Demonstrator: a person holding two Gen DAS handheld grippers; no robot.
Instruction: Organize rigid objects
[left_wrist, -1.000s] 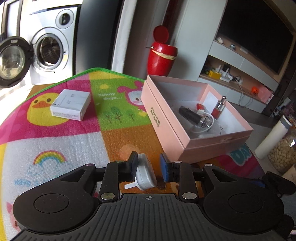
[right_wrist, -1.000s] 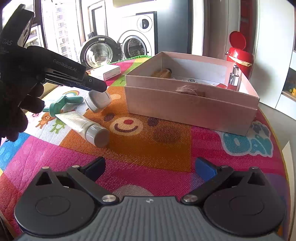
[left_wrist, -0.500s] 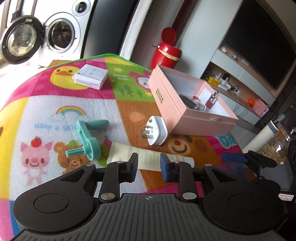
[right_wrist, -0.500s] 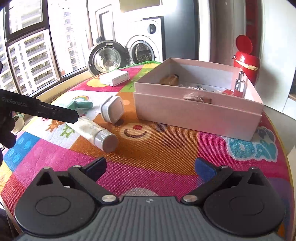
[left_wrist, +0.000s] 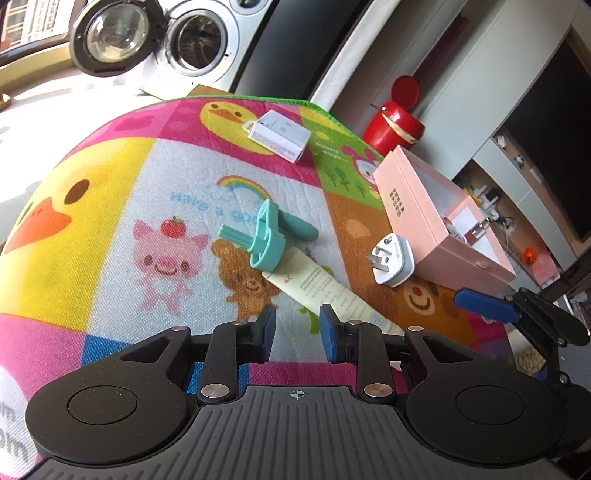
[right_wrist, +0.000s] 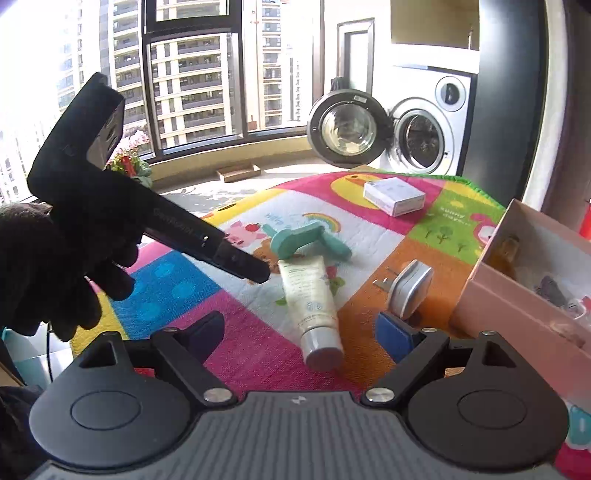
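Observation:
A white plug adapter (left_wrist: 391, 261) lies on the colourful mat next to the open pink box (left_wrist: 436, 218); it also shows in the right wrist view (right_wrist: 408, 290). A cream tube (left_wrist: 325, 291) (right_wrist: 310, 299) and a teal tool (left_wrist: 269, 232) (right_wrist: 306, 240) lie beside it. A small white box (left_wrist: 277, 136) (right_wrist: 393, 195) sits further back. My left gripper (left_wrist: 295, 328) is open and empty above the tube's near end. My right gripper (right_wrist: 299, 332) is wide open and empty above the tube's cap end.
The pink box (right_wrist: 528, 295) holds several small items. A red bin (left_wrist: 395, 129) stands behind the mat. A washing machine (left_wrist: 192, 37) with its door open stands at the back. The mat's green edge (left_wrist: 258, 99) drops off at the far side.
My left gripper has let go of the white plug adapter, which now lies on the mat by the pink box, and has pulled back. My right gripper has turned left towards the tube.

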